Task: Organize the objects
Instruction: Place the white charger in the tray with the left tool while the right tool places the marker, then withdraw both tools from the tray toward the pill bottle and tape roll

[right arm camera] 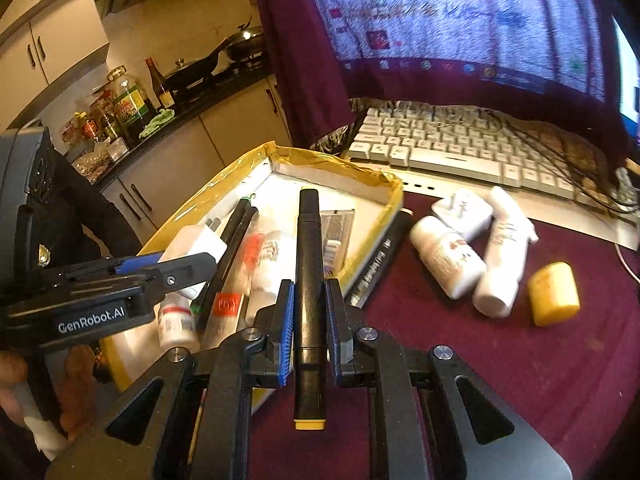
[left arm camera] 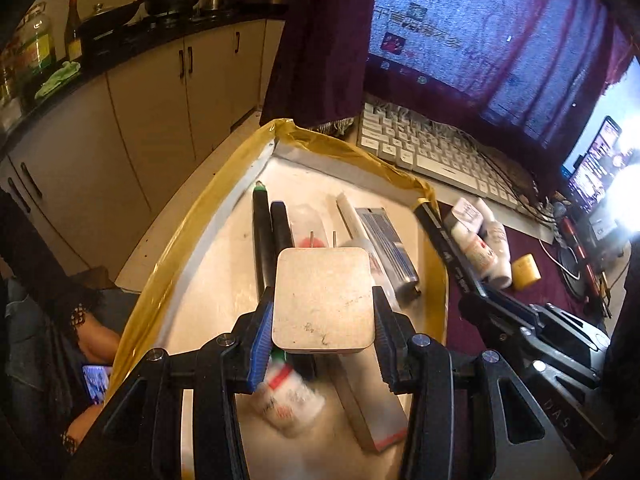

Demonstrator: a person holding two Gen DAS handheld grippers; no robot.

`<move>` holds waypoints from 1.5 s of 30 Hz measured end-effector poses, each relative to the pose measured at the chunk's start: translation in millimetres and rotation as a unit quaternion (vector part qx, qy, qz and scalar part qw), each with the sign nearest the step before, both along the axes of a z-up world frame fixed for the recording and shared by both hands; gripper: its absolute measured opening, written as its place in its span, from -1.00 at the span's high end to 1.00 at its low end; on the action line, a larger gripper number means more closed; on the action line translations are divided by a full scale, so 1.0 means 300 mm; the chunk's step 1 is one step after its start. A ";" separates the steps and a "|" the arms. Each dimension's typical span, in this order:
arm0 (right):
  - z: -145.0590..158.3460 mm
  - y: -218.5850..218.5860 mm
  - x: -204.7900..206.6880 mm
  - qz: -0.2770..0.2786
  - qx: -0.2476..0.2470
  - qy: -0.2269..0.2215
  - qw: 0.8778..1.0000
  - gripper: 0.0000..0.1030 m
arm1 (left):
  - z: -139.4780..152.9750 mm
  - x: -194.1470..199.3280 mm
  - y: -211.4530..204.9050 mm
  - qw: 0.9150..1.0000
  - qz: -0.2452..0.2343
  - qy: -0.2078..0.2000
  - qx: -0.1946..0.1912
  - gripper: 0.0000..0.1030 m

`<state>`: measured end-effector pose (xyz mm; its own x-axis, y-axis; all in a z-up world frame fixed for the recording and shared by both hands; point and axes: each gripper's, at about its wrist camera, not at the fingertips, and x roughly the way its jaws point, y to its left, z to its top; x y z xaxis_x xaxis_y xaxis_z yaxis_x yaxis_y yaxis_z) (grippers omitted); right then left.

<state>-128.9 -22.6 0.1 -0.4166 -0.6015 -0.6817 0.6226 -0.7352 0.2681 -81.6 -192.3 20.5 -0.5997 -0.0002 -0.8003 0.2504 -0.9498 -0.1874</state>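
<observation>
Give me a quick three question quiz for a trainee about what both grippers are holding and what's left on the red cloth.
1. True or false: the left gripper holds a white plug adapter over the yellow-edged tray.
2. What does the right gripper hold? A) a white bottle B) a black marker C) a yellow block
3. Fill in: a yellow block lies on the red cloth beside the white ____.

Key
1. True.
2. B, the black marker, jaws closed on its barrel.
3. Bottles.
</observation>
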 end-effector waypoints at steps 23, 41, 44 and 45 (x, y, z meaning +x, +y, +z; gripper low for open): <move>-0.052 -0.134 -0.115 -0.018 0.049 -0.011 0.999 0.76 | -0.083 -0.126 -0.037 0.998 0.004 -0.054 0.017 0.24; 0.002 0.052 -0.019 -0.018 -0.023 -0.042 0.999 0.13 | -0.033 -0.034 -0.026 0.998 0.023 0.002 0.054 -0.37; 0.011 0.150 0.038 -0.019 -0.041 -0.032 0.998 0.10 | -0.010 0.007 0.031 0.999 0.010 0.018 0.038 -0.37; 0.008 0.186 0.050 -0.021 -0.043 -0.030 0.998 0.10 | 0.000 0.024 0.054 0.999 0.005 0.027 0.036 -0.37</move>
